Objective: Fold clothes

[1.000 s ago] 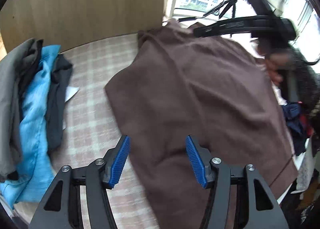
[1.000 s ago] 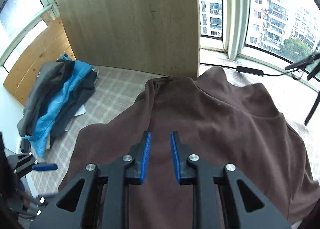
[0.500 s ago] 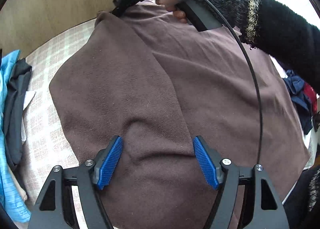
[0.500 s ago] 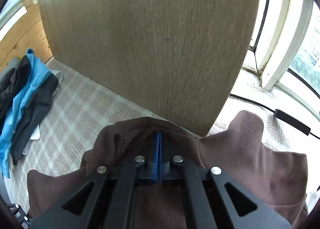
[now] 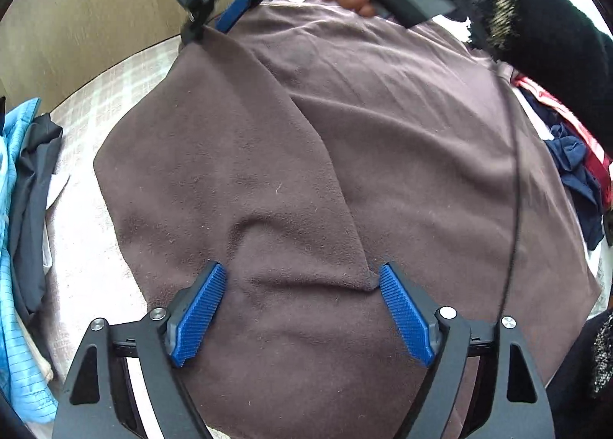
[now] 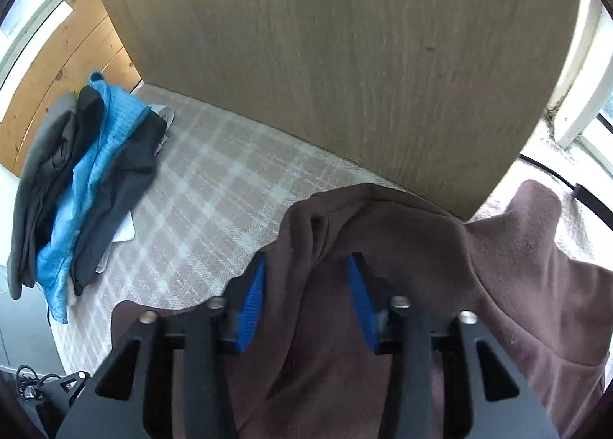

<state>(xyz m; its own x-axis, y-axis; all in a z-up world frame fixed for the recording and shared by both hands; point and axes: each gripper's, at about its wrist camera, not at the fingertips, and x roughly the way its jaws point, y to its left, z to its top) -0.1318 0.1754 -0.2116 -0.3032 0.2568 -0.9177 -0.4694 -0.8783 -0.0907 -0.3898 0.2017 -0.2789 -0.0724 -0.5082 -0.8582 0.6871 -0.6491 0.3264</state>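
A brown fleece garment (image 5: 383, 132) lies spread over the plaid-covered surface (image 5: 126, 82), with one flap folded across it on a diagonal. My left gripper (image 5: 300, 270) is open, low over the near part of the cloth, its blue pads (image 5: 199, 308) either side of a small wrinkle. At the garment's far corner is my right gripper (image 5: 210, 27), held by a hand in a dark sleeve (image 5: 536, 10). In the right wrist view this gripper (image 6: 306, 262) is open, and a raised ridge of the brown garment (image 6: 517, 285) lies between its fingers.
A pile of blue, grey and dark clothes (image 6: 95, 155) lies at the left on the plaid surface (image 6: 214, 178). An upright wooden board (image 6: 325, 56) stands right behind the garment. Navy and red clothes (image 5: 574, 163) sit at the right edge. A thin black cable (image 5: 515, 209) hangs across the cloth.
The right gripper went to the garment's far edge, shut there half a second ago and now stands open. The left gripper moved from the garment's left edge to over its middle.
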